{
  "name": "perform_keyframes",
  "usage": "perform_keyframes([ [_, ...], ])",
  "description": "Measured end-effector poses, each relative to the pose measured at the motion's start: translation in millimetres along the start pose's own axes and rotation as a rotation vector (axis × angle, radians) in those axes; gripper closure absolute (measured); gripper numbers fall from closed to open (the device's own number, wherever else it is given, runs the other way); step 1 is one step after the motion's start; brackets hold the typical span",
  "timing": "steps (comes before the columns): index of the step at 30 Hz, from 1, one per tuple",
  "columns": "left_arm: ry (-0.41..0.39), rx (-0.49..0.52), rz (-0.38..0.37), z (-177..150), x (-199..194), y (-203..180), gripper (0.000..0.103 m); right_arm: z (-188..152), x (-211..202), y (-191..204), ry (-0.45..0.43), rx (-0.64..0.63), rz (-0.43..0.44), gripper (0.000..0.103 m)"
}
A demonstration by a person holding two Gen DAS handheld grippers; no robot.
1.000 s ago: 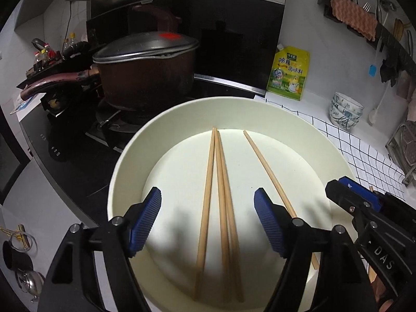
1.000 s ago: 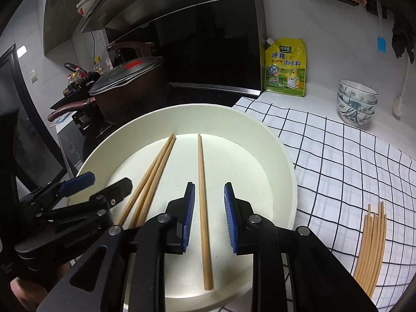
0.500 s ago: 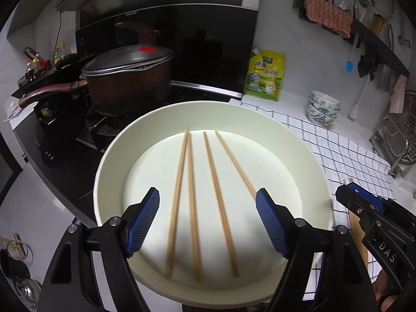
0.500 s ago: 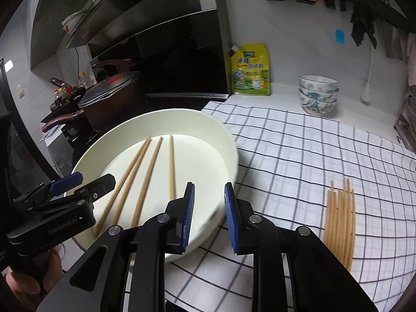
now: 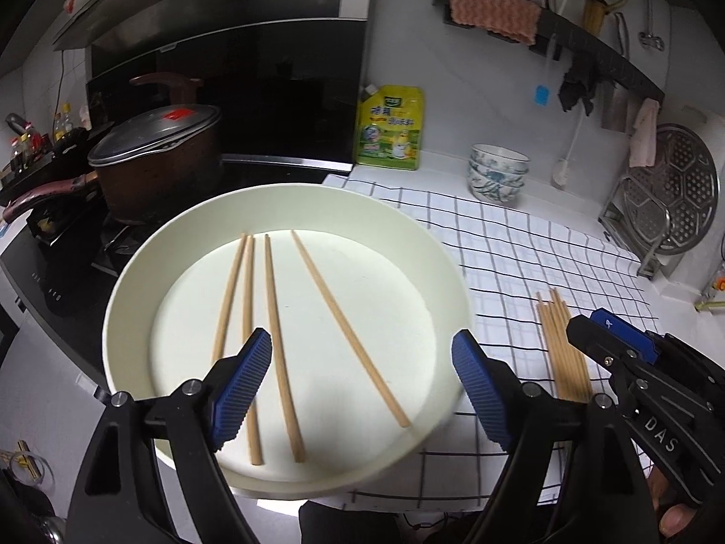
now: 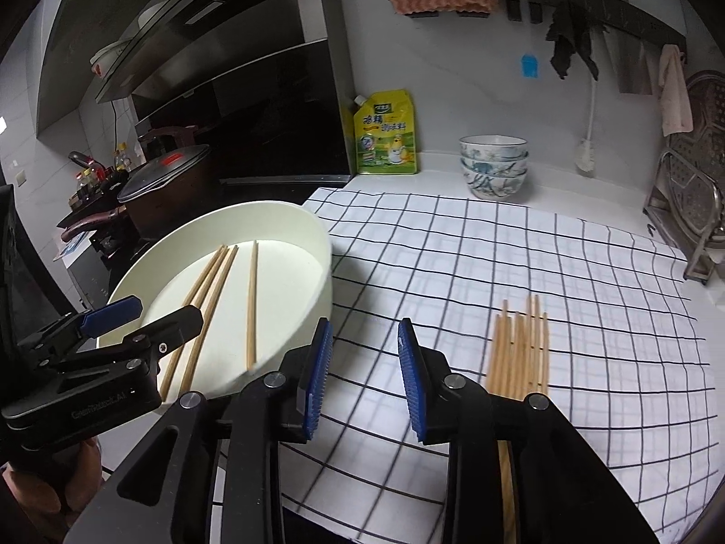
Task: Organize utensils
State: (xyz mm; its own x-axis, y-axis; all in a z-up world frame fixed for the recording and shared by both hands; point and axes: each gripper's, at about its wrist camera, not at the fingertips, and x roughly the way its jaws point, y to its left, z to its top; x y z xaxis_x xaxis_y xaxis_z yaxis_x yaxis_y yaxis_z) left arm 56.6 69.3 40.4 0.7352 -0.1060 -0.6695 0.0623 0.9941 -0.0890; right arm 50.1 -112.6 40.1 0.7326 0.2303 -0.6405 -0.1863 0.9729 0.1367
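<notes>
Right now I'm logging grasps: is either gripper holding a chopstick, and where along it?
Neither. The left gripper and right gripper are both empty, jaws opening with nothing between them.

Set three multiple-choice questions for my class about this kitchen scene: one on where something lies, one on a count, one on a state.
1. Where does the loose bundle of chopsticks lie?
A. On the checked cloth
B. Inside the stacked bowls
C. On the pot's lid

2. How many chopsticks lie in the white basin?
A. Two
B. Four
C. Seven

3. What is between the right gripper's fingers?
A. A chopstick
B. The basin's rim
C. Nothing

Answers:
1. A: the bundle rests flat on the cloth, to the right of the basin.
2. B: the left wrist view shows four separate sticks on the basin's floor.
3. C: the jaws are opening, and only cloth shows through the gap.
</notes>
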Motion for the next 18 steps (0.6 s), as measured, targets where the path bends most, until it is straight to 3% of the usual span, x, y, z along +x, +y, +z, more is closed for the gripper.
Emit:
perform_keyframes([
  [18,0.012,0.116,-0.087,-16,-4,-87,0.021,-31,-30,-83,-0.002,0.083,-0.091,0.070],
])
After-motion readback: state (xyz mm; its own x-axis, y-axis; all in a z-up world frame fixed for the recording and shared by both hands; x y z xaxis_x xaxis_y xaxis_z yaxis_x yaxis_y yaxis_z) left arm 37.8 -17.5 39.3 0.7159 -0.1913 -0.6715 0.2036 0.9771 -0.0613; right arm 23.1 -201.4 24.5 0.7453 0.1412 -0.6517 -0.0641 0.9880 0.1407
